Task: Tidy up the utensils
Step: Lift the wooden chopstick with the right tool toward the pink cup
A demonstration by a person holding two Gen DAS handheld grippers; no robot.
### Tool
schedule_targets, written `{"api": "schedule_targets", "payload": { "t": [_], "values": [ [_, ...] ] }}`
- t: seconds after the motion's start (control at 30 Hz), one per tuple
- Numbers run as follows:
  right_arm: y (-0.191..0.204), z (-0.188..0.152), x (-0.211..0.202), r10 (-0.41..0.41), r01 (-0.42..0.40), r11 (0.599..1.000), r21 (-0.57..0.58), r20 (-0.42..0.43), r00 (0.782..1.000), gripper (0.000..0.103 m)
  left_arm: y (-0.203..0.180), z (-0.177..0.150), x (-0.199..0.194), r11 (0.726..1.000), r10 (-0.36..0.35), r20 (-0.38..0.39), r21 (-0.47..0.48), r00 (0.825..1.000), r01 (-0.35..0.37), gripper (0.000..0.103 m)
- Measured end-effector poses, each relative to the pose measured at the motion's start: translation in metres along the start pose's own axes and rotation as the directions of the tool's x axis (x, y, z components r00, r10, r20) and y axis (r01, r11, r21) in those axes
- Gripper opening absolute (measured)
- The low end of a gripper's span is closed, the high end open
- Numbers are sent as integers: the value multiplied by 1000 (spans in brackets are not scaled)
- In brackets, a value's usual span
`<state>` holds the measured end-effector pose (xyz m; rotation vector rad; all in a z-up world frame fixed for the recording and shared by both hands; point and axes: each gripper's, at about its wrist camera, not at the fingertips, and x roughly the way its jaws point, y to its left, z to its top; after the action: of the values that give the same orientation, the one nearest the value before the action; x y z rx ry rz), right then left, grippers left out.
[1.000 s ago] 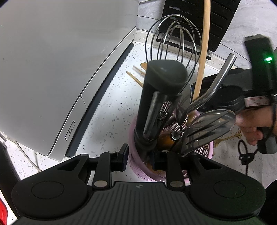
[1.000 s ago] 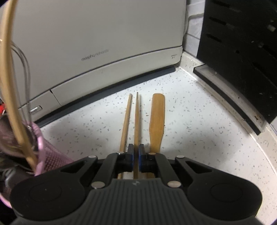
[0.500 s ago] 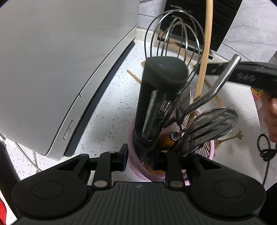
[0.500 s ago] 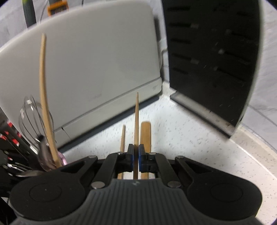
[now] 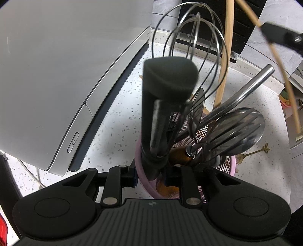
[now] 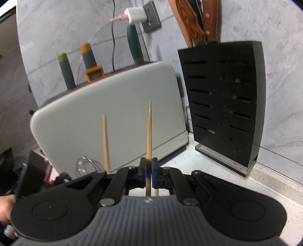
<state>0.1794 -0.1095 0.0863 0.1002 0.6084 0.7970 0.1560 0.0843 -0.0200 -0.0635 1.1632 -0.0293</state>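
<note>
My left gripper [image 5: 151,175] is shut on the near rim of a pink mesh utensil holder [image 5: 226,166]. The holder carries a wire whisk [image 5: 191,37], a dark-handled tool [image 5: 166,90], a steel spoon and fork [image 5: 240,130] and a long wooden handle [image 5: 226,51]. My right gripper [image 6: 149,173] is shut on a wooden chopstick [image 6: 149,136], held in the air pointing up. That chopstick also crosses the upper right of the left wrist view [image 5: 280,70]. The wooden handle [image 6: 105,143] rises left of it.
A grey appliance [image 5: 66,66] stands at the left on the speckled counter [image 5: 117,121]. A black knife block [image 6: 223,102] stands in the back right corner. A small brass utensil [image 5: 253,152] lies right of the holder. Wall socket with a charger [image 6: 138,16].
My right gripper has lifted the chopstick off the counter and tilted it upward. The other chopstick and the wooden spatula have dropped out of its view. The left gripper stays on the holder.
</note>
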Motion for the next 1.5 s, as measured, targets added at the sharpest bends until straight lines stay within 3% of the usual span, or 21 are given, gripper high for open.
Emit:
{"api": "schedule_targets", "payload": {
  "t": [0.33, 0.43, 0.57, 0.67, 0.77, 0.87, 0.97, 1.1, 1.37, 1.5],
  "values": [
    [16, -1, -24, 102, -107, 994, 22, 150, 983, 1, -5, 2, 4, 1000, 15, -7, 1, 1000, -15, 25],
    [20, -7, -22, 134, -144, 989, 33, 212, 968, 1, -6, 3, 4, 1000, 8, -11, 6, 1000, -8, 25],
    [26, -25, -15, 154, -179, 983, 45, 331, 931, 1, -2, 5, 6, 1000, -2, -19, -12, 1000, 2, 25],
    [37, -40, -8, 161, -182, 983, 20, 379, 912, 1, 1, 5, 7, 1000, -8, -22, -21, 1000, 7, 25],
    [50, -51, -1, 171, -180, 984, -13, 389, 905, 1, -1, 6, 8, 1000, 1, -22, -9, 1000, -1, 24],
    [59, -51, 4, 183, -182, 982, -42, 393, 901, 1, -3, 4, 7, 1000, 0, -23, 4, 1000, 0, 25],
    [63, -48, 3, 191, -183, 981, -60, 427, 884, 1, -3, 4, 7, 1000, -12, -24, 5, 1000, 13, 25],
    [64, -48, 0, 170, -144, 985, -90, 503, 848, 1, 1, 5, 8, 999, -32, -28, -4, 999, 32, 25],
    [71, -61, 10, 94, -60, 995, -78, 568, 818, 1, -3, 4, 8, 1000, -17, -30, 1, 999, 17, 25],
    [66, -57, 6, 70, -61, 997, -35, 594, 801, 1, -2, 4, 7, 1000, -22, -30, 1, 999, 22, 25]
  ]
}}
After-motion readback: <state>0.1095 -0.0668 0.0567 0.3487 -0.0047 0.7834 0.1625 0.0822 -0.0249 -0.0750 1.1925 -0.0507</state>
